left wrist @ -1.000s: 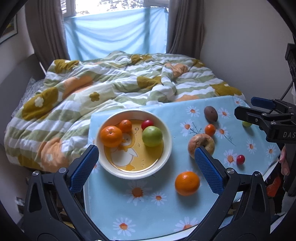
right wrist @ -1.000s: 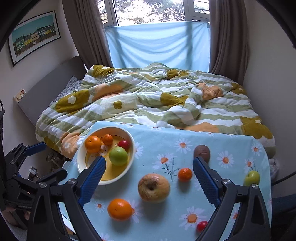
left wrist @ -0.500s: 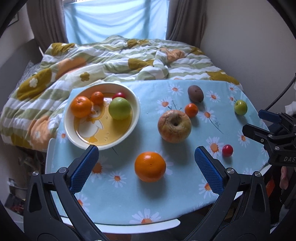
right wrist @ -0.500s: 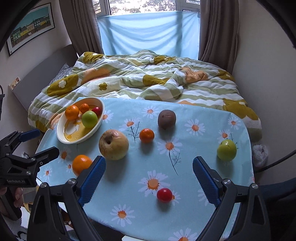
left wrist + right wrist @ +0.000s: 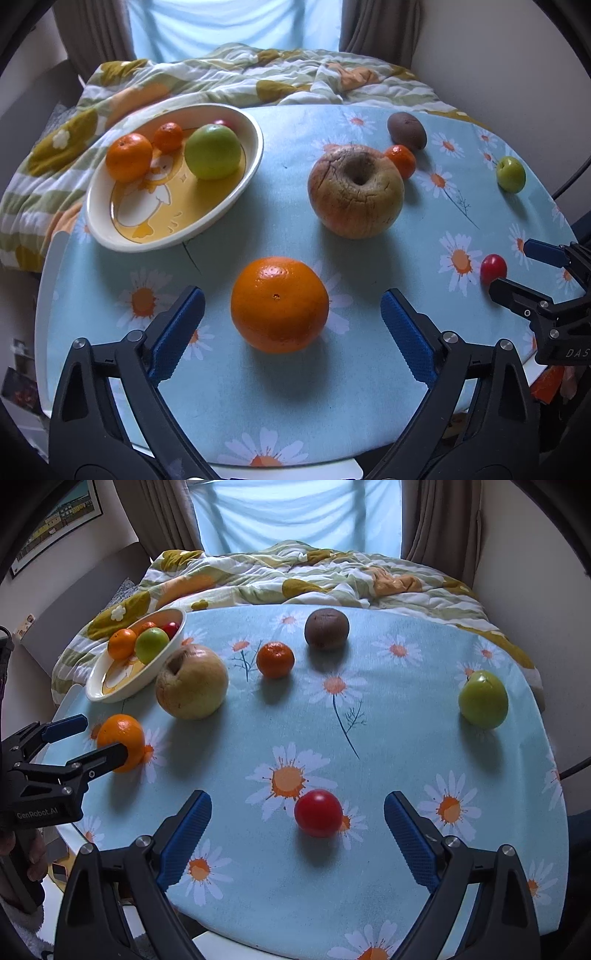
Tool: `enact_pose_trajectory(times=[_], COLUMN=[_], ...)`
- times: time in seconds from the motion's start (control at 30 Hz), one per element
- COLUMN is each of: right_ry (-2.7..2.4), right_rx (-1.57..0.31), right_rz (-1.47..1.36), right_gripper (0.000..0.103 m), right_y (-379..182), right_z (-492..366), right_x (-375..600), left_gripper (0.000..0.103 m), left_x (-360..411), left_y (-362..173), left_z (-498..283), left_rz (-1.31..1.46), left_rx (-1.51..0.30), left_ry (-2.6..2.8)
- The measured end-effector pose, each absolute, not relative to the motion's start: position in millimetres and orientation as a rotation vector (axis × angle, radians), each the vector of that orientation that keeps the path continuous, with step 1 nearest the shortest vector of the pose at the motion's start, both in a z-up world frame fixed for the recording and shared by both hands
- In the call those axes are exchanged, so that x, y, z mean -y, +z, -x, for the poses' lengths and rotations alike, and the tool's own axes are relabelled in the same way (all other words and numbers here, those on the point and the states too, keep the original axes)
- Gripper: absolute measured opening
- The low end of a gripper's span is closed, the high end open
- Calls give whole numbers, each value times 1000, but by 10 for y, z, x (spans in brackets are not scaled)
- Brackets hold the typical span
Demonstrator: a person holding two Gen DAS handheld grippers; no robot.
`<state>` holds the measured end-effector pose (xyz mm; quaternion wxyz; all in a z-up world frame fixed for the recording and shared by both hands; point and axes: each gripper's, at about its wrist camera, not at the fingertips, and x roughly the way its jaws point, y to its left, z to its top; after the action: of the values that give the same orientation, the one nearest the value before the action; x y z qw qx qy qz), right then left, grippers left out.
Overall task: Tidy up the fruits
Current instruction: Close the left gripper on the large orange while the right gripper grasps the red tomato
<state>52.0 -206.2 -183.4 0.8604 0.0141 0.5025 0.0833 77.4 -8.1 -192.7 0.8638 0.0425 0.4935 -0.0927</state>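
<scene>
Change: both hand-held grippers had dropped toward the worktop (image 5: 258,413) | left hand-held gripper (image 5: 291,319) gaped empty around large orange (image 5: 279,304) | right hand-held gripper (image 5: 297,821) gaped empty around red fruit (image 5: 318,813) | bowl (image 5: 255,147) far-left | likely next: grasp both.

Home bedroom, bed with rumpled floral duvet (image 5: 295,572), curtained window (image 5: 295,513), framed picture (image 5: 55,517) on wall

**Two wrist cameras, one table**

Both look steeply down along their own fingers, close over the table (image 5: 110,369), facing the bed (image 5: 332,572). The left view sits at the table's left end, the right view at its right; both share the bowl (image 5: 255,147), big orange (image 5: 120,738) and cloth.
</scene>
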Motion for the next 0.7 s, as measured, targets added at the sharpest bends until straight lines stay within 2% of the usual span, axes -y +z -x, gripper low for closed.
enact_pose_trajectory(times=[0.07,0.13,0.2,0.27,0.3,0.7], right_ry=[176,176,177,179,180,177], right_rx=[-1064,-1073,-1077,-1083,-1086,-1086], right_rz=[-30,-31,-31,-28,-27,-27], right_gripper=[87,85,83,75,74,61], right_y=[-1891,-1943,-1979,-2008,-2017,-2047], right_z=[-529,-536,-533,-536,-536,-550], right_x=[2073,2087,2090,2096,2097,2078], left_gripper=[94,87,86,72,67,66], left_x=[95,108,107,116,123,72], left_y=[-2003,-2062,-2101,-2132,-2147,-2147], left_z=[-793,-805,-825,-836,-843,-809], left_rz=[-97,-108,-114,-127,-146,-147], left_rx=[-1048,-1059,-1062,-1066,-1067,-1069], left_ry=[-187,-179,-175,-164,-150,-166])
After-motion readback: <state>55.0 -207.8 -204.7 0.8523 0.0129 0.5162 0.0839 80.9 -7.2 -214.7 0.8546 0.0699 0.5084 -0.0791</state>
